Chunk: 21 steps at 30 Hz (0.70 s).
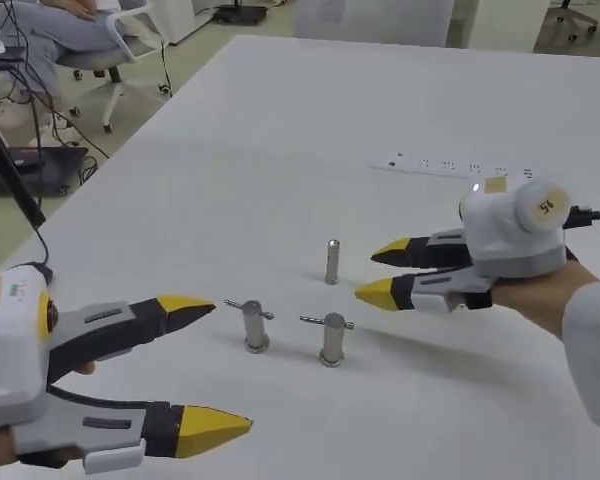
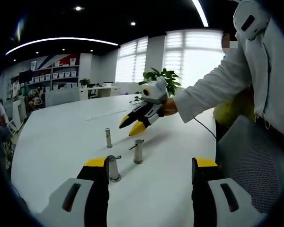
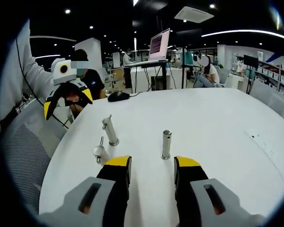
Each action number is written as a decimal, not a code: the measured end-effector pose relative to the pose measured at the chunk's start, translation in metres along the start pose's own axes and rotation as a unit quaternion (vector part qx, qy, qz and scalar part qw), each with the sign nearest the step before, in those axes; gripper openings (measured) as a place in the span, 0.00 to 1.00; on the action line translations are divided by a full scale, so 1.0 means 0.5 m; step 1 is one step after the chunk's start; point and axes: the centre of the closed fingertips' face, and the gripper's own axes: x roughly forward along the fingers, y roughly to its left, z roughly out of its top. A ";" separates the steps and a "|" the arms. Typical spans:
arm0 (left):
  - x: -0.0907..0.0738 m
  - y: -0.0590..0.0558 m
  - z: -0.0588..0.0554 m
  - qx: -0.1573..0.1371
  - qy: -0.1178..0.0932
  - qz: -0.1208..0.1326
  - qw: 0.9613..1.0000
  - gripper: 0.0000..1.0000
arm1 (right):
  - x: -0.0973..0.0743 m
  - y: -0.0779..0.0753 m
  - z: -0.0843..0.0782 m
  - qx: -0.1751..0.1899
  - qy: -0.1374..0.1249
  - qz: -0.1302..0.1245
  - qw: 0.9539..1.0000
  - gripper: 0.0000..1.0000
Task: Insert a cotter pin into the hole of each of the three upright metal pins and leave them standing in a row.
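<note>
1. The counter (image 1: pixel 280 120) is plain white with no pattern.
2. The pins (image 1: pixel 332 261), (image 1: pixel 255 327), (image 1: pixel 332 338) are silver-grey metal, and the cotter pins (image 1: pixel 248 308), (image 1: pixel 325 322) are the same silver.
3. The left hand-held gripper (image 1: pixel 232 365) has yellow tips, black jaws, grey side plates and a white body.
4. The right hand-held gripper (image 1: pixel 365 275) has the same yellow, black, grey and white, plus a pale yellow round label.
5. The power strip (image 1: pixel 450 167) is white.
6. The sleeve (image 1: pixel 595 350) is white.
</note>
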 end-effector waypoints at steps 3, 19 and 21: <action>-0.003 0.003 -0.002 -0.002 0.000 0.004 1.000 0.71 | 0.011 -0.009 0.005 0.000 0.000 -0.003 1.000 0.39; -0.025 0.024 -0.012 -0.008 0.002 0.023 1.000 0.70 | 0.077 -0.033 0.005 -0.011 0.009 0.003 1.000 0.33; -0.028 0.027 -0.013 -0.007 0.004 0.026 1.000 0.70 | 0.084 -0.034 0.004 -0.014 0.011 0.002 1.000 0.32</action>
